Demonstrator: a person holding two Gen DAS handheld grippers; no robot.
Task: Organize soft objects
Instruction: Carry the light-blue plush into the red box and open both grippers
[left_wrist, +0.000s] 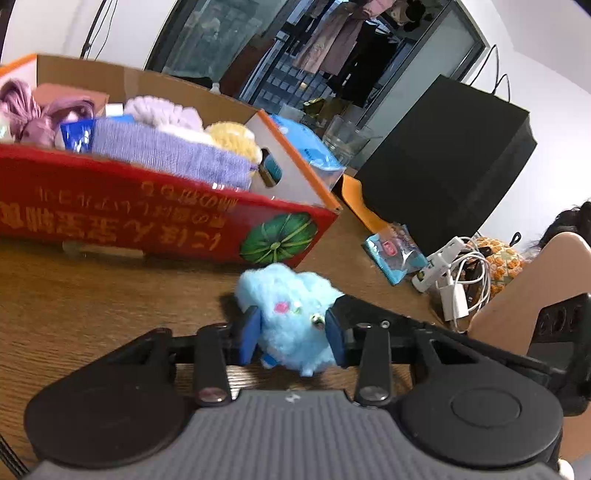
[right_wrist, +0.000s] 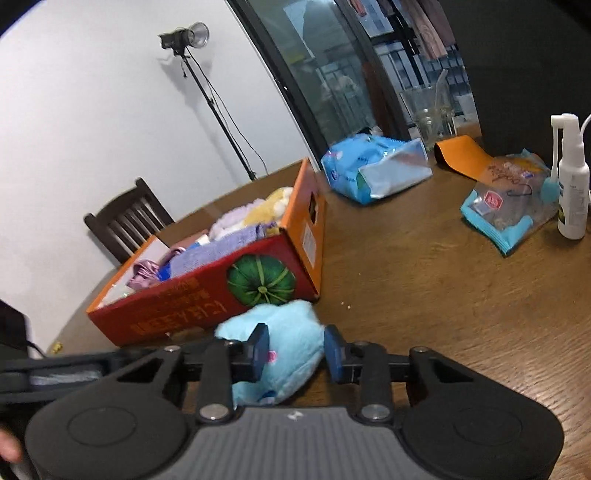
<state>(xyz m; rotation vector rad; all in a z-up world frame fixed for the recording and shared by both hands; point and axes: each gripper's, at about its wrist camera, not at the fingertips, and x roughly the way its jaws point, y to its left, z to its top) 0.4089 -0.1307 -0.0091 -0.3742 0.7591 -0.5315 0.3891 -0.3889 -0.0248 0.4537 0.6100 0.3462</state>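
Taking the red cardboard box as our landmark, we start at its left end, where purple fabric is bundled; a lavender knit cloth lies along the middle and a yellow fluffy piece sits at its right end. The box already holds several soft things.

Just in front of the box's right corner, by the printed green pumpkin, the blue plush toy lies on the wooden table. Our left gripper has its blue pads on either flank of the toy, pressing into the fur. Our right gripper pinches the same toy from the other side; its left pad sinks into the plush, its right pad touches the edge.

We judge the toy light, very soft and squashy, not fragile, and unlikely to slip since fur gives grip. It will sag if held by a thin edge, so the best hold is across the thick middle of the body.

To the right of the box, well apart, lie a blue snack packet and white cables.
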